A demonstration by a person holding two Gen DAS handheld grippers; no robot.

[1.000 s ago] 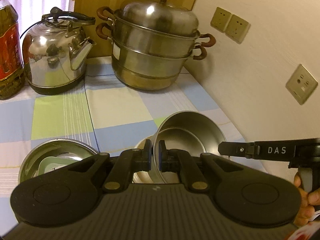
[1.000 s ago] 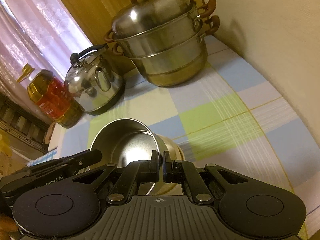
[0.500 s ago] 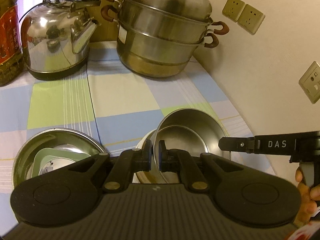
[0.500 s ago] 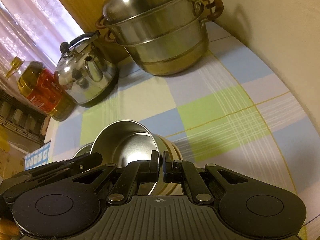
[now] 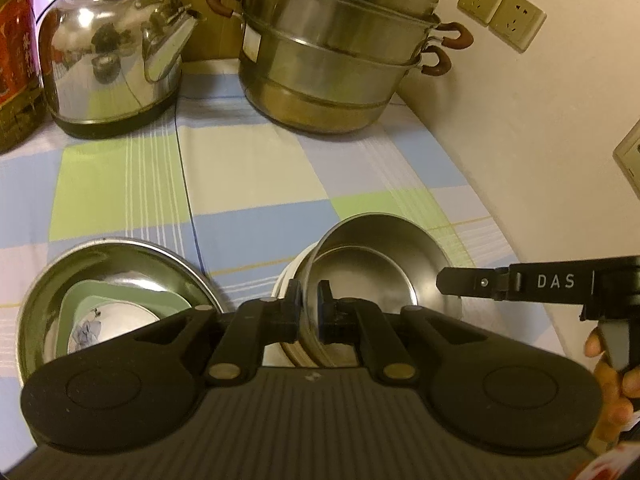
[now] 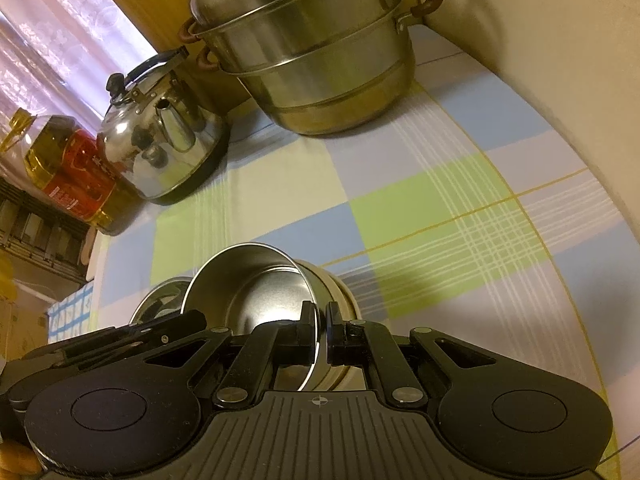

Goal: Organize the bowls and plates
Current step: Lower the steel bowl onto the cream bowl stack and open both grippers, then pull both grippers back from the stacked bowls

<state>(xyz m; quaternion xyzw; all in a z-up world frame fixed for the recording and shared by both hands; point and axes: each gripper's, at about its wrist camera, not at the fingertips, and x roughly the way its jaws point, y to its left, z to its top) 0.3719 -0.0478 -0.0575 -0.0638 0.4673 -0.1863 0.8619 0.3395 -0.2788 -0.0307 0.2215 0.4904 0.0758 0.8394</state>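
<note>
Left tool (image 5: 308, 306): matte black, ribbed body, brass pivot pins. Right tool (image 6: 320, 330): same, white "DAS" lettering.

A lidded two-tier steamer pot (image 5: 336, 60) is seen at twelve o'clock on the checked cloth (image 5: 248, 176) of the worktop. A shiny kettle (image 5: 116, 60) is set at ten o'clock (beside an oil bottle (image 5: 16, 68)). Wall sockets (image 5: 502, 10) are mounted at two o'clock.

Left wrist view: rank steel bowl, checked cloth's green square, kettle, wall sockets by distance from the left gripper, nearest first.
1. Steel bowl: its rim is clamped in the left gripper, dead ahead.
2. Green square of the checked cloth: mid-table, ahead and left.
3. Kettle: back of the table, left.
4. Wall sockets: upper right on the wall. Too close to call against the kettle.
</note>
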